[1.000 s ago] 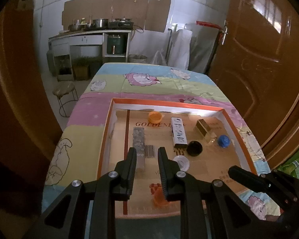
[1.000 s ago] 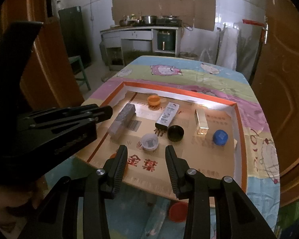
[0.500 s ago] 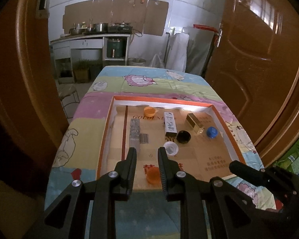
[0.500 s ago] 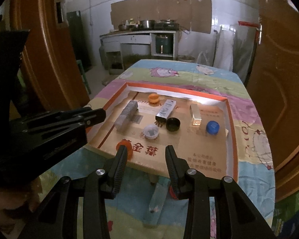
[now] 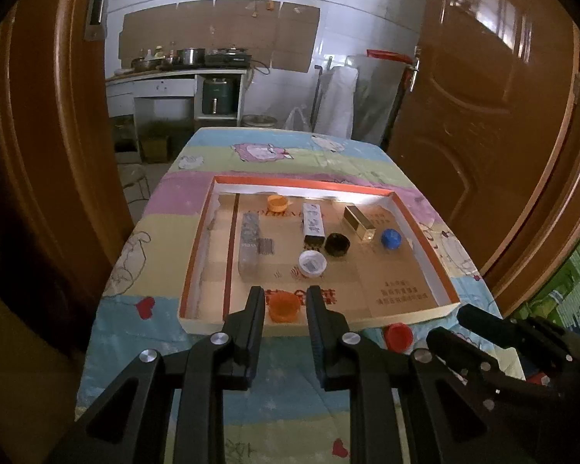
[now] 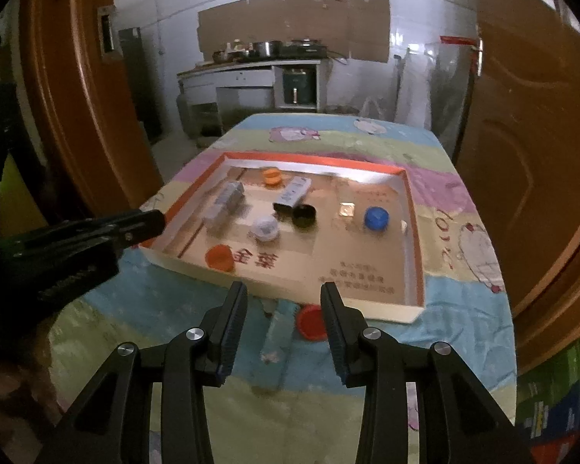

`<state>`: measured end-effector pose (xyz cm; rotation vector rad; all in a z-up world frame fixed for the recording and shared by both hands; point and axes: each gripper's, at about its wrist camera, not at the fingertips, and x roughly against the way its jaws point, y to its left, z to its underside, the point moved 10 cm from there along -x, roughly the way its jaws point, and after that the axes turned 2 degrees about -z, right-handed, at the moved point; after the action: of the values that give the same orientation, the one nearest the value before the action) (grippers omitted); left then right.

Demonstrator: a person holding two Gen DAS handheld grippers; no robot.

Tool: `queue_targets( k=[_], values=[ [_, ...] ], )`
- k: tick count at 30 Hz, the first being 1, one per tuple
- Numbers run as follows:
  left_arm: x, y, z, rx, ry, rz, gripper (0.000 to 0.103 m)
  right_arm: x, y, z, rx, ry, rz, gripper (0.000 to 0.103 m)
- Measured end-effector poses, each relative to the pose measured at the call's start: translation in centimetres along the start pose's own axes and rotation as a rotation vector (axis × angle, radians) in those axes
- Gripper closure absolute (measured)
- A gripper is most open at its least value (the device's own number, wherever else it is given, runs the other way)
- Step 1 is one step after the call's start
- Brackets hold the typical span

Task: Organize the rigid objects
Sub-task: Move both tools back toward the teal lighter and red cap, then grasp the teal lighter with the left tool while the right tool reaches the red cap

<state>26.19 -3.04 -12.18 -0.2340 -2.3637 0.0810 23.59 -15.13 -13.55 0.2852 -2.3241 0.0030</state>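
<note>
Cardboard tray (image 5: 421, 311) held 8 sorted items while 1 red cap (image 6: 311, 323) lay off its near edge, where the empty, narrowly parted left gripper (image 5: 281, 311) and wider right gripper (image 6: 284, 303) risked knocking it off the table's edge.

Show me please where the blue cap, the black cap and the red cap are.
blue cap (image 5: 391, 239), left wrist view, on its top face.
black cap (image 5: 337, 244), left wrist view, on its dark hollow.
red cap (image 6: 311, 322), right wrist view, on its top, outside the tray.
</note>
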Motion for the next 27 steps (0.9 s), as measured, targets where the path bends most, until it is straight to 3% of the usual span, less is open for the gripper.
queue_targets(
  k=[11,19,27],
  values=[
    [0.4,-1.8,2.5,0.009,-0.002,0.068,0.081,0.6,-3.0,2.9,-0.042,0.031,0.047,0.062],
    [-1.7,-7.8,6.2,-0.082,0.062,0.135,0.081,1.1,-4.8,4.5,-0.081,0.04,0.07,0.062],
    [-5.1,-9.8,8.0,-0.12,0.104,0.049,0.081,1.8,-7.6,5.6,-0.141,0.032,0.084,0.062]
  ],
)
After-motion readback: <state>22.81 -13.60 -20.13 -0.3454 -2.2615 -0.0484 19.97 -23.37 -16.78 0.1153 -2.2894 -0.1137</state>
